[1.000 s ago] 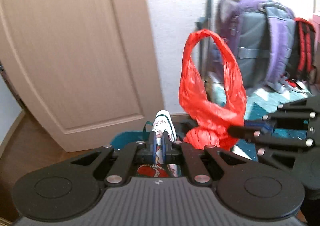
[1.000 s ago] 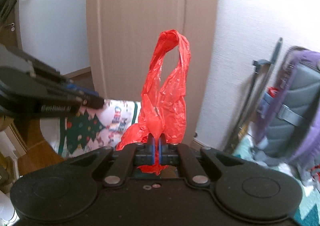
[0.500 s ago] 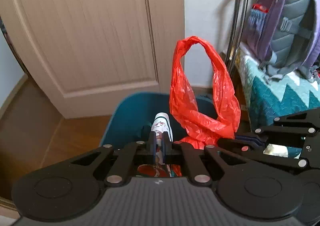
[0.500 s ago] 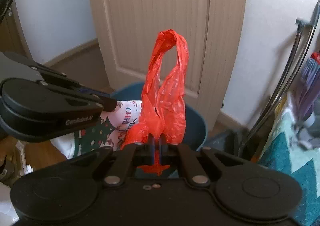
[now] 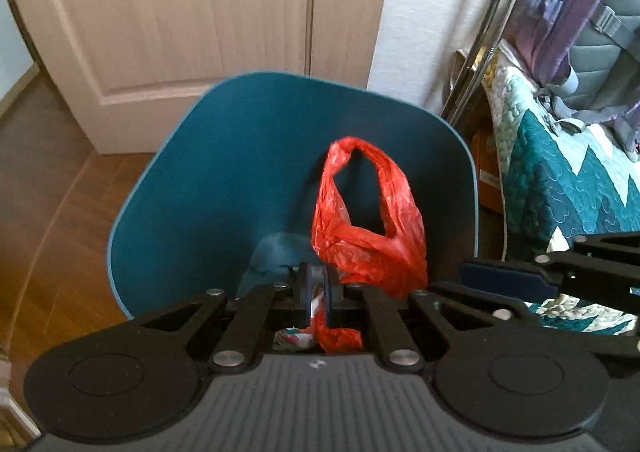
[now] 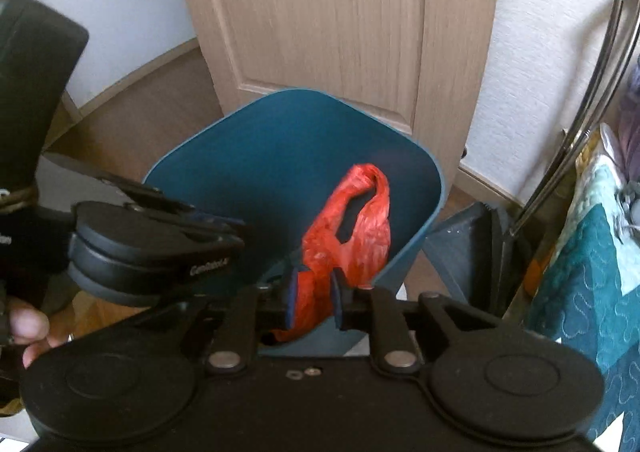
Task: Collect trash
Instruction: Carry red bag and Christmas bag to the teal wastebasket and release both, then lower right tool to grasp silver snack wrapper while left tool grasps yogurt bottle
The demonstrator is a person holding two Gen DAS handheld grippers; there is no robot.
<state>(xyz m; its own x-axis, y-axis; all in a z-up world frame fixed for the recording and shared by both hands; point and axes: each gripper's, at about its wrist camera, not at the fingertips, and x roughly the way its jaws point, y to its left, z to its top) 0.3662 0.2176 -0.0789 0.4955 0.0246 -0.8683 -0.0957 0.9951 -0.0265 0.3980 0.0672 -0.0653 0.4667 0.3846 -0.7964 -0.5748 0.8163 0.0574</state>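
Red plastic bag [image 5: 362, 228] hangs inside the teal trash bin [image 5: 224, 179], its looped handles upright against the bin's inner wall. The right gripper [image 6: 314, 302] is opening its jaws, with the bag's crumpled base between them. The left gripper [image 5: 316, 294] is fully closed, pinching a patterned wrapper [image 5: 316, 302] just beside the bag. The bin stands on a wooden floor [image 5: 44, 219] before a pale door [image 5: 180, 7].

Blue bin [image 5: 224, 187] gapes wide on its left side, red bag [image 5: 360, 228] crowding the right wall, metal poles [image 5: 484, 31] and quilted bed [image 5: 560, 187] hemming in the right
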